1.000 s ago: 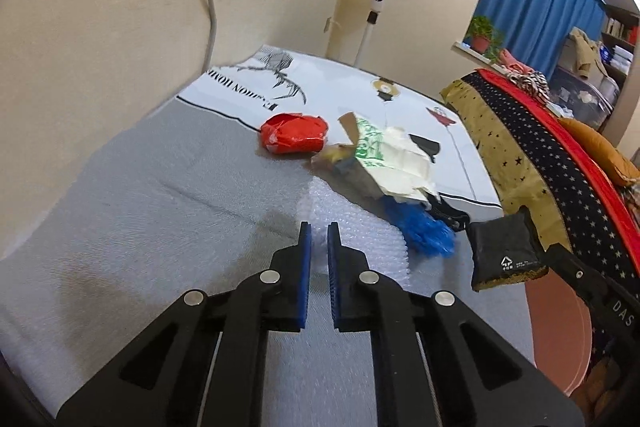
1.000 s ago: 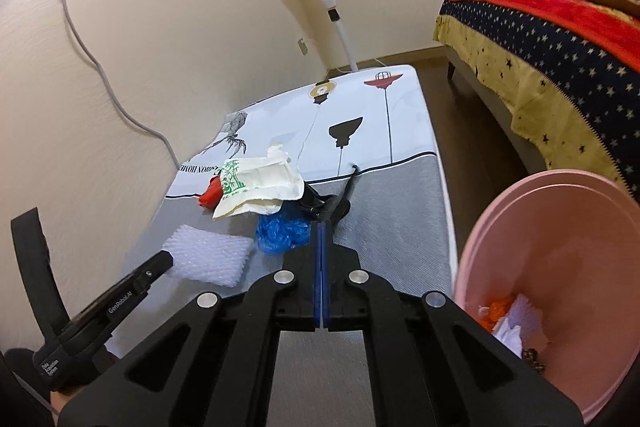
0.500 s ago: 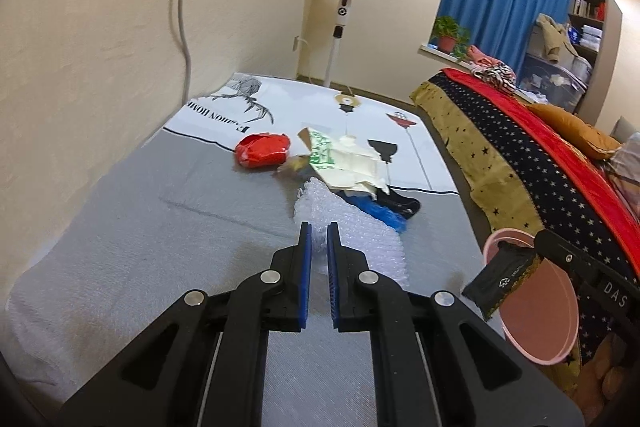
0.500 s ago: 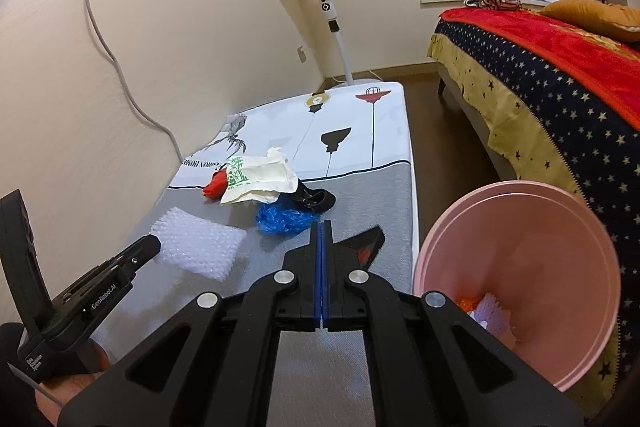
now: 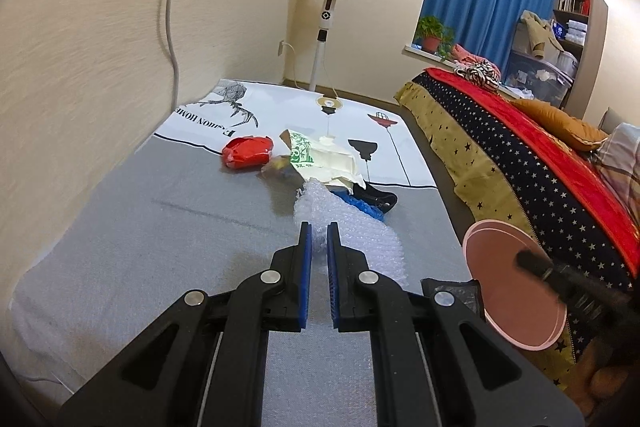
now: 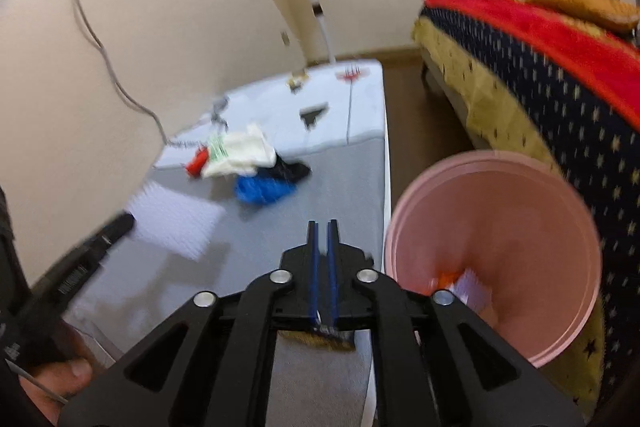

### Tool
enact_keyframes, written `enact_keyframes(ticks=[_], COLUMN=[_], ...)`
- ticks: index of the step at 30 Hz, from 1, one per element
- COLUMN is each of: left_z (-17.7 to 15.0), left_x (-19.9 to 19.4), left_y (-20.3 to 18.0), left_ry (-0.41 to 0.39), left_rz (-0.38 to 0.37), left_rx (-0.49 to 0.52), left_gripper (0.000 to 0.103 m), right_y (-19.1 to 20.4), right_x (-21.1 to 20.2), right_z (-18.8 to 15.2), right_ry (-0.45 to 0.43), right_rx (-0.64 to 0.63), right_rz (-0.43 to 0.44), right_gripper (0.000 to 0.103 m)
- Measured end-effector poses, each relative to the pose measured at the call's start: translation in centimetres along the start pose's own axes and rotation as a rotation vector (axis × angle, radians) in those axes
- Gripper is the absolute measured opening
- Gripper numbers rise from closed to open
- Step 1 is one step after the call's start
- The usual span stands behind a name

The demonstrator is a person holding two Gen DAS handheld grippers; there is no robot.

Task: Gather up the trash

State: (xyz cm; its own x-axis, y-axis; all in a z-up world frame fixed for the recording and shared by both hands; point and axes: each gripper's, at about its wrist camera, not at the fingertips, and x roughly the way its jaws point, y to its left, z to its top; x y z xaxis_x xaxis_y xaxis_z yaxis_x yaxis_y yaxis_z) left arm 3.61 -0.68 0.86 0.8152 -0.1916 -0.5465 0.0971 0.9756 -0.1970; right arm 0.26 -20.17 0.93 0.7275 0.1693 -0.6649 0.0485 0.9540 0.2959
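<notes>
Left gripper [image 5: 319,239]: I hold it low over the grey mat [image 5: 168,227]; fingers a narrow gap apart, pinching the near edge of the bubble wrap [image 5: 352,227].
Right gripper [image 6: 322,239]: level beside the pink bin [image 6: 496,251], slightly parted; a dark wrapper [image 6: 328,333] sits low between the fingers, grip unclear.
Far pile: red wrapper [image 5: 248,151], paper bag [image 5: 324,159], blue bag [image 5: 368,209].
Bin: near right, against the starry bedspread [image 5: 532,163].
</notes>
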Motion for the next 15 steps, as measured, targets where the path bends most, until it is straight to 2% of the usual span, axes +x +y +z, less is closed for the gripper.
enact_keyframes(ticks=[3,10,13,15], left_z=[0.0,0.2,0.2,0.3], left_x=[0.2,0.2,0.3,0.2], left_y=[0.0,0.0,0.1,0.1], left_ry=[0.002,-0.001,-0.002,-0.004], left_rz=[-0.008,-0.024,-0.028,-0.031], left_rx=[-0.009,-0.023,-0.030,-0.032], left_gripper=[0.008,0.008,0.008,0.008], right_y=[-0.5,-1.0,-0.8,-0.9], right_x=[1.9,4.1,4.7,5.0], right_z=[-1.4,-3.4,-3.7,-3.9], right_ry=[0.077,0.170,0.195,0.204], right_rx=[0.008,0.008,0.000,0.000], right_rz=[-0.031,-0.063,-0.069,-0.072], right_gripper=[0.026,0.027,0.021,0.010])
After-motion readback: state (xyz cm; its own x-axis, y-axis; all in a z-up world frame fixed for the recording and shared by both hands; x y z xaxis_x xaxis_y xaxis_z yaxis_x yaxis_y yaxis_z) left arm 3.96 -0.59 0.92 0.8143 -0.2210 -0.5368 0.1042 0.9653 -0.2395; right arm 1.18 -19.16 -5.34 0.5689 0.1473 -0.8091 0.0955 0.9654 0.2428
